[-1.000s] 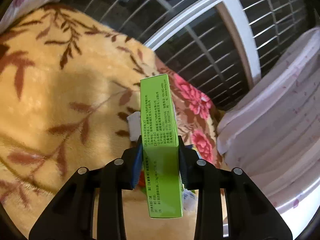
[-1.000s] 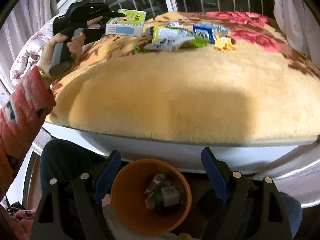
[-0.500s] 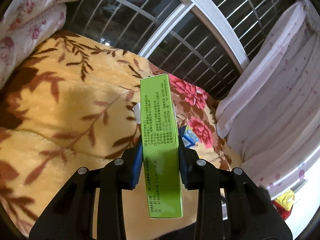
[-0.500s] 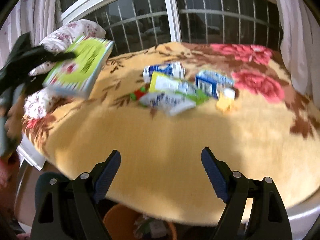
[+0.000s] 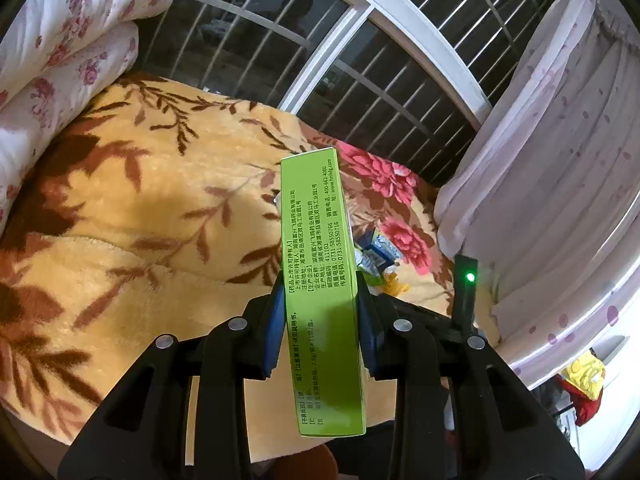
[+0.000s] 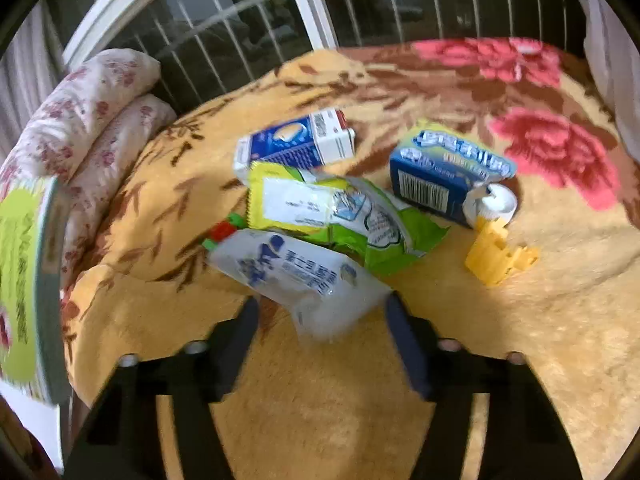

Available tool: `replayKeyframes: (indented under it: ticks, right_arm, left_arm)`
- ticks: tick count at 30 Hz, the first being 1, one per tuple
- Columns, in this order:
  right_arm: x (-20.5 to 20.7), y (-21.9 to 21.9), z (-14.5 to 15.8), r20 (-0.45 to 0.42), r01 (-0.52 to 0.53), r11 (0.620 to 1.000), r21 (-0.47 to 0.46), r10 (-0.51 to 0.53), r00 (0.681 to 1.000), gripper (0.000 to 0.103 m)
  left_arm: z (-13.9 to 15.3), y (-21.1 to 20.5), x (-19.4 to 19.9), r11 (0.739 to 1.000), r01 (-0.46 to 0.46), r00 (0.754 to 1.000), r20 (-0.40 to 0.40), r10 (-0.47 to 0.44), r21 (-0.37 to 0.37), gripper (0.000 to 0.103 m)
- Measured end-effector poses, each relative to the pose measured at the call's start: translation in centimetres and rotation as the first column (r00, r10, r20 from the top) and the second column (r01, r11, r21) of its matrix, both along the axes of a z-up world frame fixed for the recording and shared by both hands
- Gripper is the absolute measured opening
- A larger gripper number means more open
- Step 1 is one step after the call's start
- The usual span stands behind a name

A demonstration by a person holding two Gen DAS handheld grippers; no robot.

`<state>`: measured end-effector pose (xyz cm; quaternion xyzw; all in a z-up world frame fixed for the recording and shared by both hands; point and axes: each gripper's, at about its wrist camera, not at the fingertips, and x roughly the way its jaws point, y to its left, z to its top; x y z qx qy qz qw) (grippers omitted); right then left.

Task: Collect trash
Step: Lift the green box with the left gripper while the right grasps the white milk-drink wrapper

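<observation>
My left gripper (image 5: pixel 320 300) is shut on a green medicine box (image 5: pixel 316 264), held above the near edge of the blanket-covered bed (image 5: pixel 140 216). The box also shows at the left edge of the right wrist view (image 6: pixel 24 288). My right gripper (image 6: pixel 322 308) is open, its fingers on either side of the near end of a white plastic milk pouch (image 6: pixel 300 272). Behind the pouch lie a yellow-green wrapper (image 6: pixel 328 212), a blue-white carton (image 6: pixel 296 144), a blue box (image 6: pixel 444 176) and a yellow plastic piece (image 6: pixel 496 256).
A folded floral quilt (image 6: pixel 92 120) lies at the bed's left. A barred window (image 5: pixel 320 52) stands behind the bed and a pale curtain (image 5: pixel 560 160) hangs at the right. The trash pile shows small in the left wrist view (image 5: pixel 376 256).
My right gripper moved up from above the orange bin and forward over the bed to the milk pouch. My left gripper pulled back from the pile with the green box.
</observation>
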<state>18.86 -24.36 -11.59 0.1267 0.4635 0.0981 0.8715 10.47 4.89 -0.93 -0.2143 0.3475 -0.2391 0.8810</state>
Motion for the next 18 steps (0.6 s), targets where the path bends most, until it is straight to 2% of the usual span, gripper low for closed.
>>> replayKeyframes:
  ticks: [5,11,15,18]
  right_arm:
    - [-0.6,0.7,0.0,0.002,-0.031,1.0,-0.006,0.031,1.0,0.028]
    - [-1.6,0.5,1.0,0.045,-0.014,0.999,-0.035,0.015,0.999,0.024]
    - [-3.6,1.1,2.3,0.119,-0.014,0.992,-0.128,0.03,0.992,0.023]
    - [-5.0,1.4,3.0,0.159,-0.014,0.986,-0.164,0.04,0.987,0.023]
  left_arm:
    - [-0.4,0.2,-0.1,1.0,0.003,1.0,-0.007,-0.003,0.004,0.031]
    - [-0.3,0.1,-0.4,1.0,0.002,1.0,0.001,-0.002,0.011,0.03]
    - [-0.3,0.3,-0.6,1.0,0.005,1.0,0.003,-0.005,0.007,0.031]
    - [-0.4,0.3,-0.9,1.0,0.006,1.0,0.008,-0.007,0.02,0.031]
